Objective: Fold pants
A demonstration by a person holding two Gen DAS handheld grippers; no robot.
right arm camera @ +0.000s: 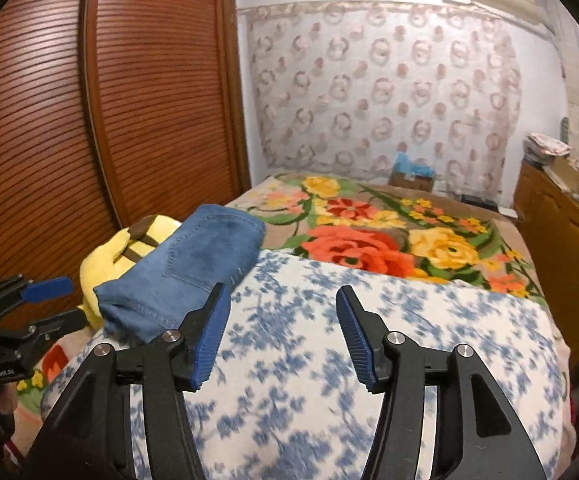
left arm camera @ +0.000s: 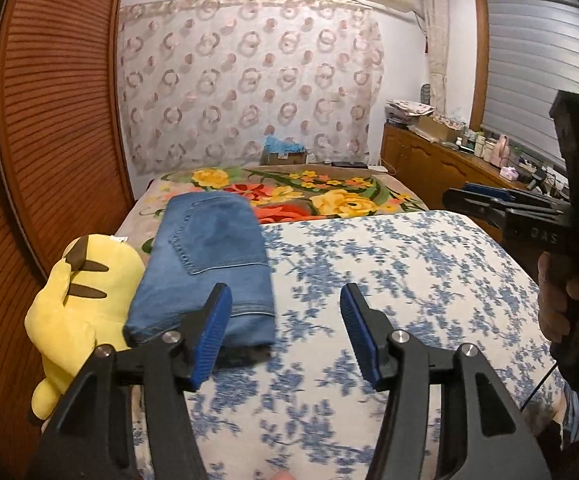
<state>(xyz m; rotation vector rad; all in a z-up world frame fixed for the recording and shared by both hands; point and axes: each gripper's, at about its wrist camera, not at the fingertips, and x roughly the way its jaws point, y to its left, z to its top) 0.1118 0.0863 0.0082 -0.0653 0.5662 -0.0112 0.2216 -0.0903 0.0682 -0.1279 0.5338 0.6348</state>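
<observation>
Seemingly done: jeans (left arm camera: 205,264) folded compact beside Pikachu plush (left arm camera: 77,308); left gripper (left arm camera: 285,336), right gripper (right arm camera: 281,336) spread, empty. Next: withdraw or tidy edges.

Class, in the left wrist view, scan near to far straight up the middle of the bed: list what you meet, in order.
left gripper → blue-and-white floral cover → bright flowered blanket → cardboard box → curtain with ring pattern.

A bed (left arm camera: 441,200) with a blue-flowered sheet (left arm camera: 389,272) and floral blanket (left arm camera: 329,194), holding folded jeans (left arm camera: 209,264) beside a yellow plush toy (left arm camera: 85,304).
</observation>
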